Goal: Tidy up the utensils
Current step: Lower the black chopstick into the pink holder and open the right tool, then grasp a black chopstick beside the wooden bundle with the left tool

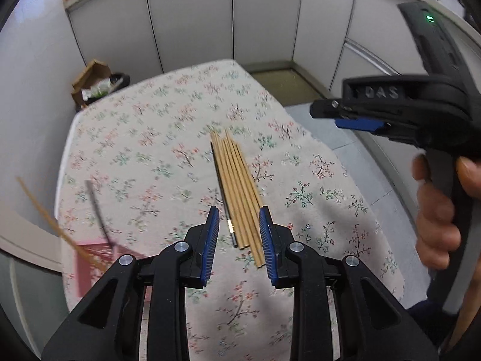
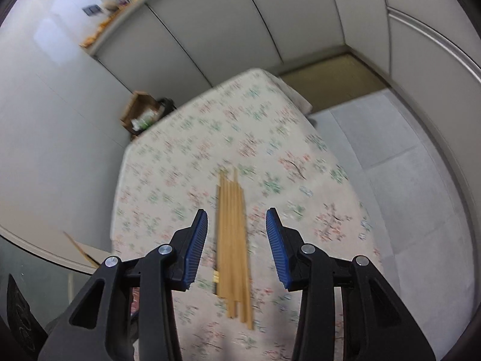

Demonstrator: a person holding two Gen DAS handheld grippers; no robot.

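Note:
Several wooden chopsticks (image 1: pixel 237 192) lie side by side on the floral tablecloth (image 1: pixel 144 138), with one dark chopstick (image 1: pixel 222 192) at their left. My left gripper (image 1: pixel 237 219) is open above their near ends and holds nothing. The right gripper (image 1: pixel 345 114) shows side-on at the right, held by a hand; its jaws look nearly together. In the right wrist view my right gripper (image 2: pixel 237 222) is open and empty above the same chopsticks (image 2: pixel 231 234). A pink basket (image 1: pixel 90 261) at the left holds one wooden and one dark chopstick standing up.
The table's right edge (image 1: pixel 345 162) drops to a grey tiled floor. White cabinet panels (image 1: pixel 192 18) stand behind. A cardboard box with rubbish (image 1: pixel 96 84) sits past the far left corner of the table.

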